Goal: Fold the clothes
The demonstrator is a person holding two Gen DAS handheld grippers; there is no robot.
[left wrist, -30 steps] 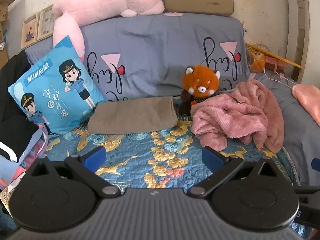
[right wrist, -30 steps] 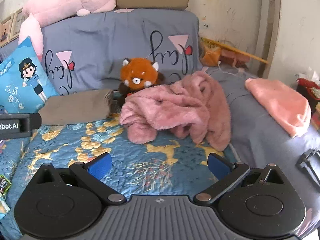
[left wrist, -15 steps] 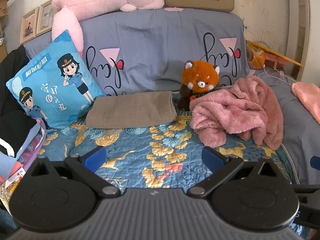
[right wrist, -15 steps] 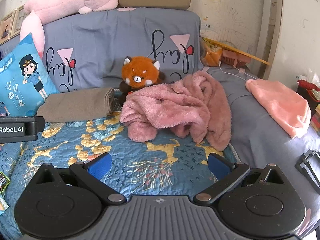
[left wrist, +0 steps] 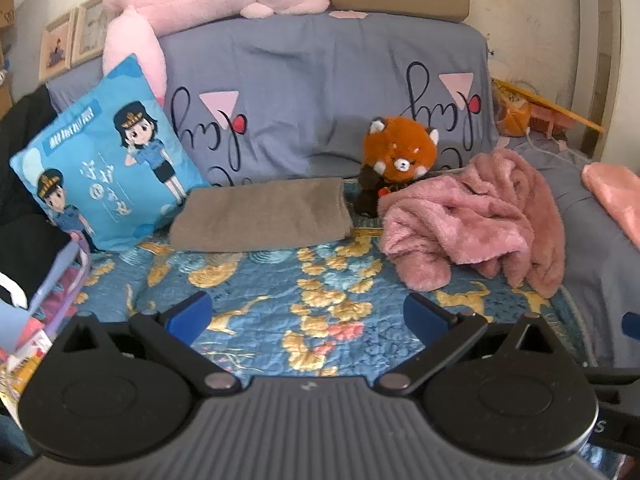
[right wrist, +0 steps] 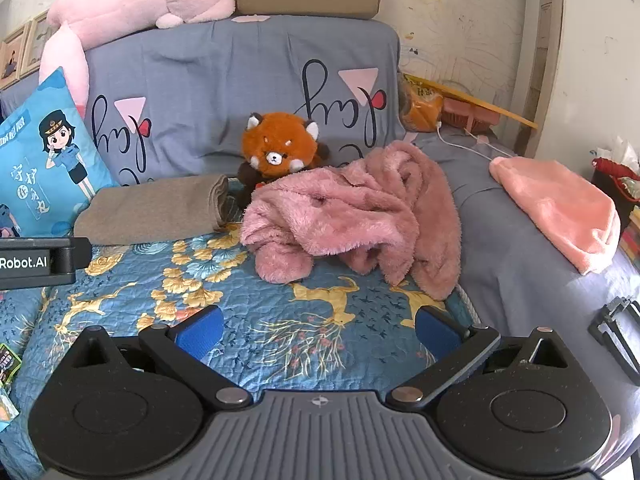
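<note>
Both my grippers, left gripper [left wrist: 306, 316] and right gripper [right wrist: 318, 330], hover wide open, empty; pink fleece garment [right wrist: 352, 216] sits crumpled far right, touching the plush toy [right wrist: 278, 150]; grabbing carelessly could drag it along.

The fleece garment [right wrist: 360, 216] was dusty pink, the folded cloth [right wrist: 156, 208] taupe, the quilt [right wrist: 280, 320] blue with gold flowers and deer, the plush toy [right wrist: 278, 148] rust-orange.

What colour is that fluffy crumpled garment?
Dusty pink; the fluffy garment shows best in the right wrist view.
</note>
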